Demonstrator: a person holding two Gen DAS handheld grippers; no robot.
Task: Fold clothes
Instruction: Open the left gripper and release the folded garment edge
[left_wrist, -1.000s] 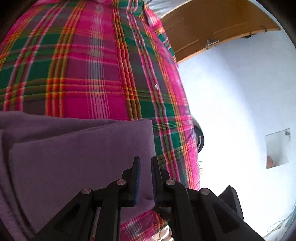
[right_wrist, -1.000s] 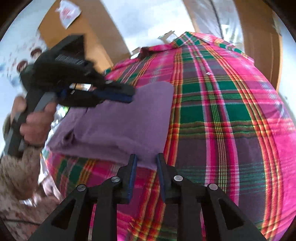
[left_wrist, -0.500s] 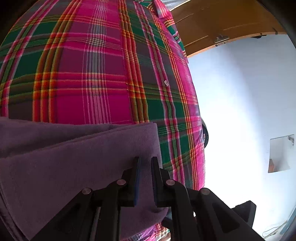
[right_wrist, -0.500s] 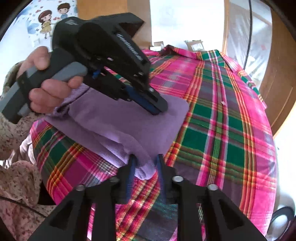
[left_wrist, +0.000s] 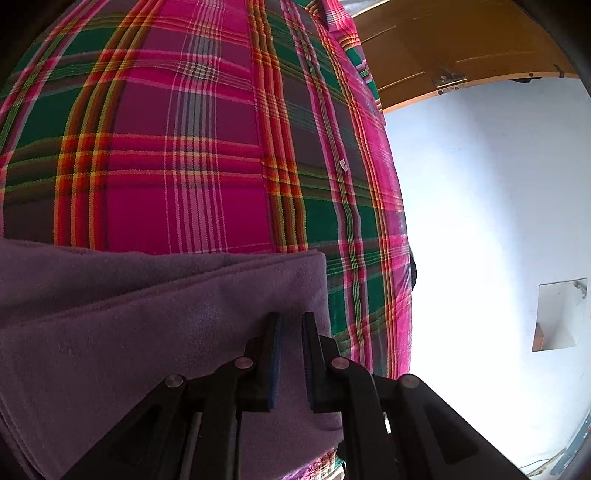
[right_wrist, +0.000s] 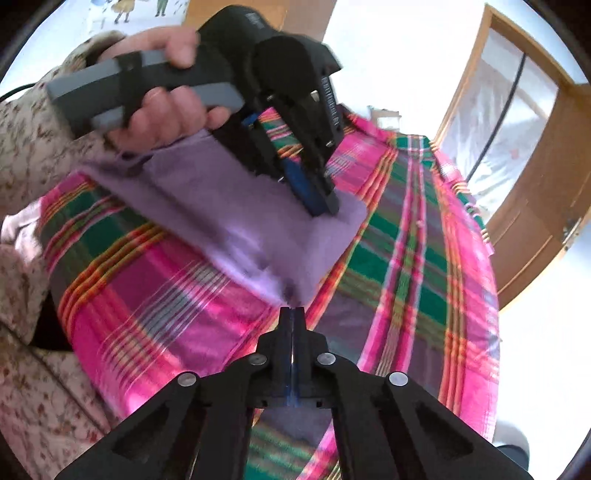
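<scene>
Right gripper (right_wrist: 292, 314) fingers newly pinched on purple cloth (right_wrist: 258, 221) corner.

A pink-and-green plaid cloth (left_wrist: 192, 155) covers the surface, with a folded purple garment (right_wrist: 258, 221) lying on it.

Cloth (right_wrist: 266, 221): lies folded on the bedspread (right_wrist: 406, 266).
Left gripper (right_wrist: 325, 206): tips rest on the cloth's far corner.
Right gripper (right_wrist: 292, 314): pinches the cloth's near corner.
Door (right_wrist: 535, 206): right of the bedspread.
</scene>
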